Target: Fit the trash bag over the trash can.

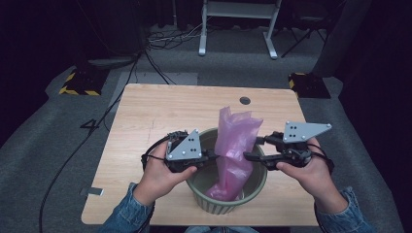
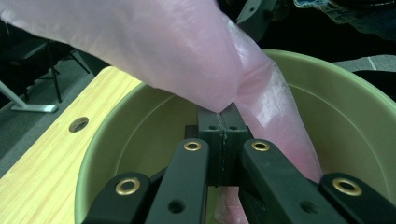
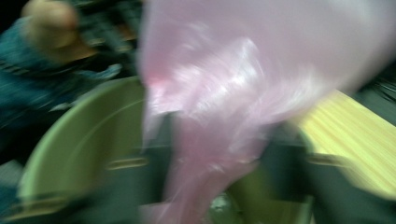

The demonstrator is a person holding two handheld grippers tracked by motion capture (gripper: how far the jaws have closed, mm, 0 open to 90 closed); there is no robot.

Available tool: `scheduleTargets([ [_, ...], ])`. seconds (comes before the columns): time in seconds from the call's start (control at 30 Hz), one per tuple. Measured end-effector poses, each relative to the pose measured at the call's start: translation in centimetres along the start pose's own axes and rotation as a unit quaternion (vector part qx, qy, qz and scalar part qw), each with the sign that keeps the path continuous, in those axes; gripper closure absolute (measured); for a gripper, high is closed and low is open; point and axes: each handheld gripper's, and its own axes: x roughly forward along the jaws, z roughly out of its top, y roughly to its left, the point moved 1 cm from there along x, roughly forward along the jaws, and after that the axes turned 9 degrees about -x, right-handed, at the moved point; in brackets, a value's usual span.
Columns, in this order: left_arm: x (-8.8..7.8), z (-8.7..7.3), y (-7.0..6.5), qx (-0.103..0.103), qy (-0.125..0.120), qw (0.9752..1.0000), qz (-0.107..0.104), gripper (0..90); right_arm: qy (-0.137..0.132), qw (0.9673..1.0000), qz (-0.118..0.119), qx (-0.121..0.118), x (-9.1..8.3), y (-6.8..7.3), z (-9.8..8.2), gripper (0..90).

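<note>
High view: one wooden table (image 1: 160, 111) spans the middle of the frame, with one small round hole (image 1: 245, 100) near its 12 o'clock edge. One green tub (image 1: 228, 201) stands on it toward 6 o'clock, close to the near edge. One pink plastic bag (image 1: 235, 141) stands up out of the tub, its base down inside and its crumpled top rising toward 12 o'clock above the rim. Two hands come in from 6 o'clock, each with one gripper. The left gripper (image 1: 214, 156) sits at the bag's 9 o'clock, over the tub's rim. The right gripper (image 1: 250, 156) sits at the bag's 3 o'clock.

In the left gripper view its two jaws stand pressed together, pinching a fold of the bag (image 2: 187, 51) above the tub's (image 2: 355, 102) hollow.

The right gripper view is blurred; the bag (image 3: 233, 102) hangs between two dark jaws that stand partly apart, and I cannot tell whether they press on it.
</note>
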Motion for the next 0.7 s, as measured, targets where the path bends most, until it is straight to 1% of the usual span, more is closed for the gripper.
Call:
scheduleTargets([
  [0.03,-0.1,0.0,0.0,-0.001,0.0,1.0,0.002,90.0,-0.003,0.9999,0.011,-0.008,0.0,0.3,0.1,78.2],
  [0.07,-0.3,-0.2,0.2,-0.004,-0.001,1.0,0.006,90.0,0.005,0.9994,0.016,-0.03,0.0,0.9,0.2,88.9],
  [0.1,-0.4,-0.3,0.3,-0.008,-0.002,0.9999,0.009,90.0,0.009,0.9991,0.013,-0.039,-0.1,1.1,0.1,89.6],
  [0.13,-0.5,-0.5,0.4,-0.01,-0.003,0.9999,0.014,90.0,0.012,0.999,0.013,-0.041,-0.1,1.3,0.1,89.7],
  [0.27,-0.9,-0.9,0.8,-0.018,-0.006,0.9995,0.024,90.0,0.013,0.999,0.014,-0.041,-0.5,1.7,-0.3,89.8],
  [0.3,-1.0,-1.0,0.8,-0.022,-0.008,0.9995,0.022,90.0,0.012,0.9989,0.015,-0.043,-0.7,2.0,-0.5,90.0],
  [0.37,-0.8,-1.1,0.8,-0.02,-0.004,0.9994,0.029,90.0,0.015,0.9987,0.015,-0.047,-0.8,2.4,-0.6,90.0],
  [0.4,-0.8,-1.1,0.8,-0.02,-0.004,0.9994,0.029,90.0,0.016,0.9986,0.017,-0.048,-0.8,2.5,-0.6,90.0],
  [0.43,-0.8,-1.2,0.8,-0.018,-0.001,0.9992,0.037,90.0,0.015,0.9985,0.019,-0.05,-0.8,2.7,-0.6,90.0],
  [0.5,-0.8,-1.3,1.0,-0.02,0.001,0.9987,0.046,90.0,0.015,0.9983,0.02,-0.053,-0.9,3.0,-0.7,89.9],
  [0.57,-1.0,-1.5,1.3,-0.023,0.002,0.9983,0.054,90.0,0.013,0.9981,0.025,-0.054,-1.0,3.1,-0.7,87.6],
  [0.6,-1.1,-1.6,1.4,-0.025,0.002,0.9983,0.054,90.0,0.013,0.9982,0.026,-0.053,-1.2,3.2,-0.8,86.9],
  [0.63,-1.1,-1.7,1.4,-0.027,0.001,0.9982,0.053,90.0,0.013,0.9983,0.024,-0.052,-1.3,3.2,-0.8,86.7],
  [0.7,-1.2,-1.9,1.4,-0.024,0.002,0.9982,0.055,90.0,0.014,0.9988,0.014,-0.044,-1.7,2.9,-1.0,85.1],
])
